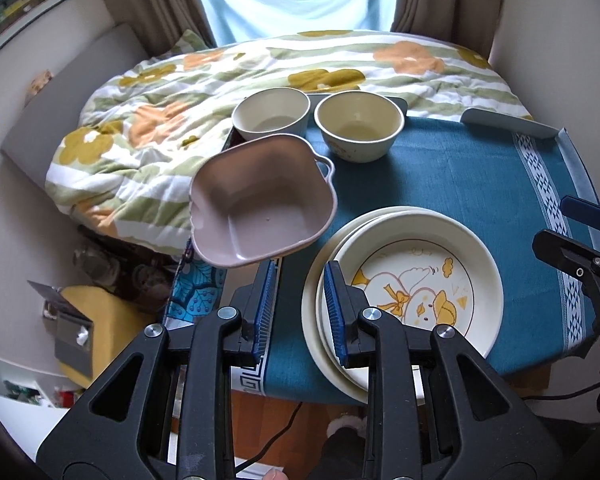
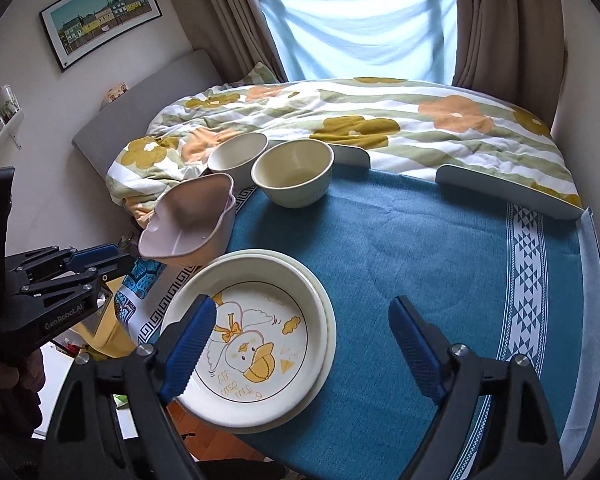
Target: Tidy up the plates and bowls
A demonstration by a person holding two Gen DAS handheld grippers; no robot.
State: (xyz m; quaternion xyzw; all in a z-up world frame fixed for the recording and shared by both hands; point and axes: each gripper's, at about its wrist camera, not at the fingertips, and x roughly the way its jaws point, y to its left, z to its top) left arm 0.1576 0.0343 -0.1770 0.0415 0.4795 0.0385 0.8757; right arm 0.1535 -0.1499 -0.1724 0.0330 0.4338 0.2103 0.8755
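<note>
Your left tongs (image 1: 300, 276) clench the near rim of the pink square bowl (image 1: 260, 212), holding it tilted in the air above the tabletop's (image 1: 440, 176) left edge. Your right tongs (image 2: 304, 344) hang released, nothing between them, over the duck-print plate (image 2: 260, 336), which is stacked on another plate (image 2: 328, 312) on the blue cloth. Two cream bowls (image 1: 358, 126) stand side by side at the far edge, next to the floral bedding (image 1: 160, 120).
</note>
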